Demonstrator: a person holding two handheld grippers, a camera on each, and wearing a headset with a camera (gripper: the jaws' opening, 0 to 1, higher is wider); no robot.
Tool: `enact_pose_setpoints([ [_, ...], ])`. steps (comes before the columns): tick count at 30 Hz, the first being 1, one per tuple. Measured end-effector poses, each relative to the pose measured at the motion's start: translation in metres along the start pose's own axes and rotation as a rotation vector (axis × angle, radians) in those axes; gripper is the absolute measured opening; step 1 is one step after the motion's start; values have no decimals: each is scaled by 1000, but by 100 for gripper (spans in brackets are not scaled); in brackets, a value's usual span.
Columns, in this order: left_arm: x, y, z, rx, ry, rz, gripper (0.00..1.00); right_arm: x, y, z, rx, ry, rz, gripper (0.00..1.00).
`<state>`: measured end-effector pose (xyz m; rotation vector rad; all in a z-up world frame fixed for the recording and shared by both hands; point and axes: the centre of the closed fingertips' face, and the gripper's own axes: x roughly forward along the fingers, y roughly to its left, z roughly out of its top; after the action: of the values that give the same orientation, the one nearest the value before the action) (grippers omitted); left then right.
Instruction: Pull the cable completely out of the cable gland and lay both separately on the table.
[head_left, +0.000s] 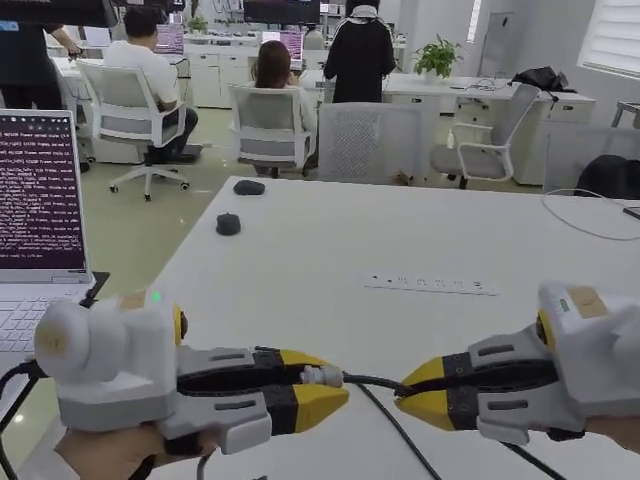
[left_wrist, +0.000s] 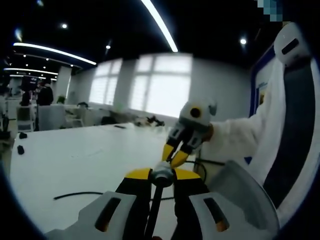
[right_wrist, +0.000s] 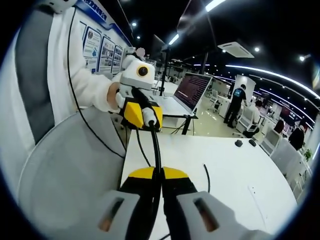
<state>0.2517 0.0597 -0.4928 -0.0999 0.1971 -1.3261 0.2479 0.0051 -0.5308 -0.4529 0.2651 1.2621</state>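
Note:
Over the front edge of the white table (head_left: 330, 250), my left gripper (head_left: 330, 385) is shut on the pale grey cable gland (head_left: 322, 376), which sits between its yellow tips. A black cable (head_left: 375, 380) leaves the gland and runs a short way right into my right gripper (head_left: 405, 388), which is shut on it. In the left gripper view the gland (left_wrist: 162, 175) sits between my own jaws, with the right gripper (left_wrist: 175, 156) just beyond. In the right gripper view the cable (right_wrist: 156, 145) stretches from my right gripper (right_wrist: 159, 172) to the gland (right_wrist: 148, 116). More cable trails down over the table (head_left: 400, 430).
An open laptop (head_left: 35, 200) stands at the left. Two dark mice (head_left: 228, 224) (head_left: 249, 187) lie at the far left of the table, and a white power strip (head_left: 430, 284) lies in the middle. Office chairs and people at desks are beyond.

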Motion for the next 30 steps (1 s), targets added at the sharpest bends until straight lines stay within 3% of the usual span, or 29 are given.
enact_pose_setpoints([
  [11,-5,3,1,-6,-9,27,17,-14,-11,-47,44,93,-45,2],
  [30,0,7,4,7,-5,24,17,-14,-17,-55,86,104,-57,4],
])
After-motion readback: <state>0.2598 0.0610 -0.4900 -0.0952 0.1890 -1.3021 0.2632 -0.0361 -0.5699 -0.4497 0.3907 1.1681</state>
